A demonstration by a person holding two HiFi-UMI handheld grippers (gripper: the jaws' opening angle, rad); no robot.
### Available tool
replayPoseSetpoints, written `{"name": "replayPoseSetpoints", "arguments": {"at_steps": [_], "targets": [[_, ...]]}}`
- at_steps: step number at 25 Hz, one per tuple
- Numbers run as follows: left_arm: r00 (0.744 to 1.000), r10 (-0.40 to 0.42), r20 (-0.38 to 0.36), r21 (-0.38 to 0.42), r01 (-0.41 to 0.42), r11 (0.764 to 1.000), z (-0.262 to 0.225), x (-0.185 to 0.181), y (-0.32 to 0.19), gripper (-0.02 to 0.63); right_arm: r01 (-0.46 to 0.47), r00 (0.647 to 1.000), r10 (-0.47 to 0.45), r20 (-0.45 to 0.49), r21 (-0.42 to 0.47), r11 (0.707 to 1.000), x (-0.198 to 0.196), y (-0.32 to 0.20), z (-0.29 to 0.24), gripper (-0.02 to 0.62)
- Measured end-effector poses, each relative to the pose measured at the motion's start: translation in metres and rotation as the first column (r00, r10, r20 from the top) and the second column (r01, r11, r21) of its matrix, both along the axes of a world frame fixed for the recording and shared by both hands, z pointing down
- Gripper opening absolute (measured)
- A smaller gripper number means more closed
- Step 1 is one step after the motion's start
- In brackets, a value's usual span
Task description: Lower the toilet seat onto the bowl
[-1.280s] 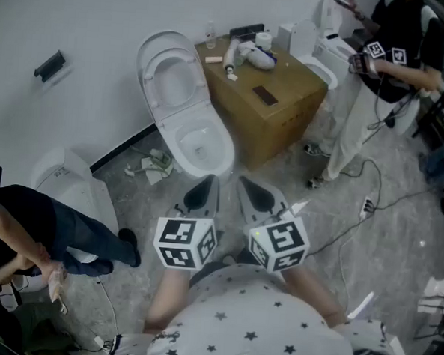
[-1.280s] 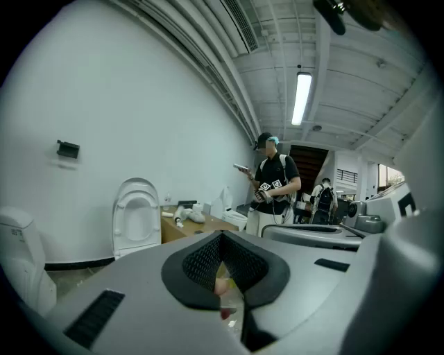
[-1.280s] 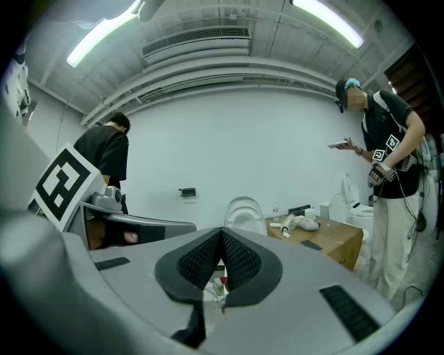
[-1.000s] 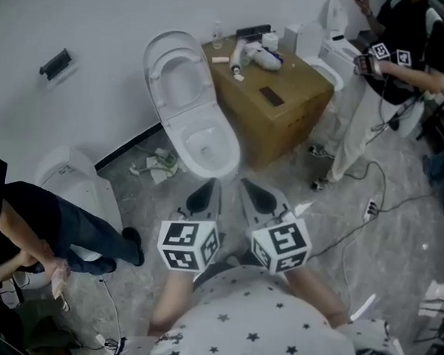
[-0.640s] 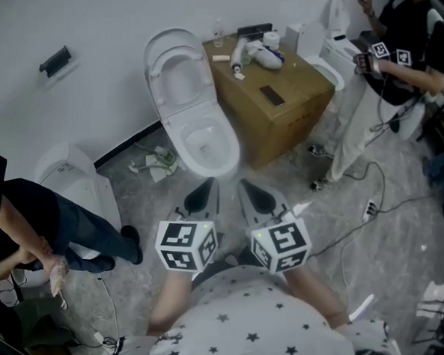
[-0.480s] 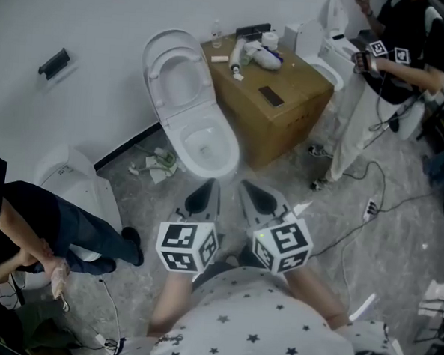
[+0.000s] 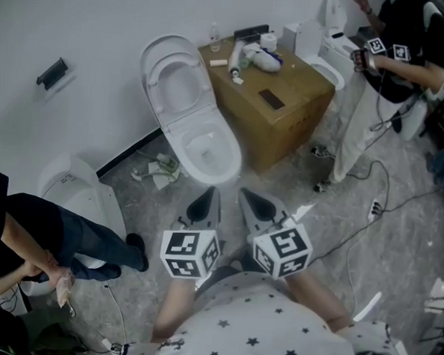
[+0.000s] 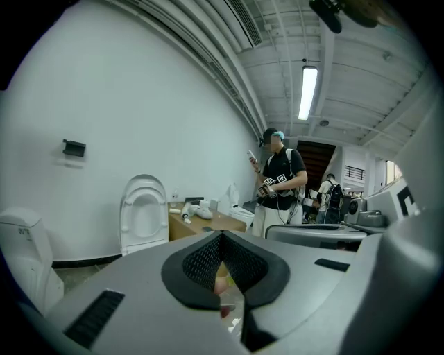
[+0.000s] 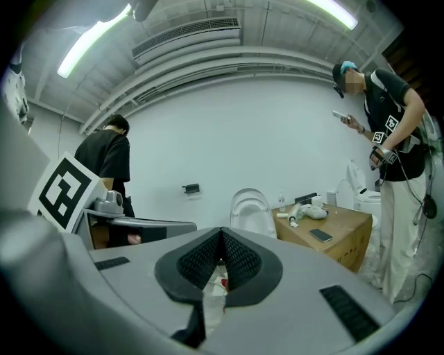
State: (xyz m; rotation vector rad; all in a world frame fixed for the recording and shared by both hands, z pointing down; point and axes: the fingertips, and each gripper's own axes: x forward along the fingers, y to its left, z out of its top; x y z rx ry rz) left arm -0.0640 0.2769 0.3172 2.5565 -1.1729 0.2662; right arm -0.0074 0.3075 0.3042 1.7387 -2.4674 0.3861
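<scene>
A white toilet stands against the wall, its seat (image 7: 175,79) and lid raised upright over the open bowl (image 7: 204,151). The raised seat also shows in the left gripper view (image 8: 143,213) and the right gripper view (image 9: 251,210). My left gripper (image 7: 203,200) and right gripper (image 7: 253,201) hang side by side a short way in front of the bowl, apart from it. Both are shut with nothing between the pads (image 8: 223,248) (image 9: 222,253).
A cardboard box (image 7: 275,112) with a phone, a bottle and small items stands right of the toilet. A person (image 7: 378,77) stands at the far right, another (image 7: 46,237) crouches at left by a second toilet (image 7: 75,190). Cables (image 7: 354,219) and crumpled paper (image 7: 156,169) lie on the floor.
The view has shifted slightly; toilet and box sit a little differently in frame. Both grippers remain shut side by side in front of the bowl.
</scene>
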Motion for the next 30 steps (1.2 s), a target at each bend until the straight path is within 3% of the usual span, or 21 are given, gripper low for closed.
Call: {"name": "replayPoseSetpoints", "arguments": {"at_steps": [10,30], "targets": [[0.997,-0.069,0.019,0.016,0.069,0.998,0.001,0.004,-0.053,-0.002,0.100,0.995,-0.100,0.000,0.008,0.995,-0.002,-0.059,-0.002,0.005],[0.982,-0.189,0.012,0.001,0.189,0.982,-0.009,0.038,-0.192,0.000,0.215,0.977,-0.215,-0.011,0.007,0.977,0.043,-0.208,-0.012,0.005]]}}
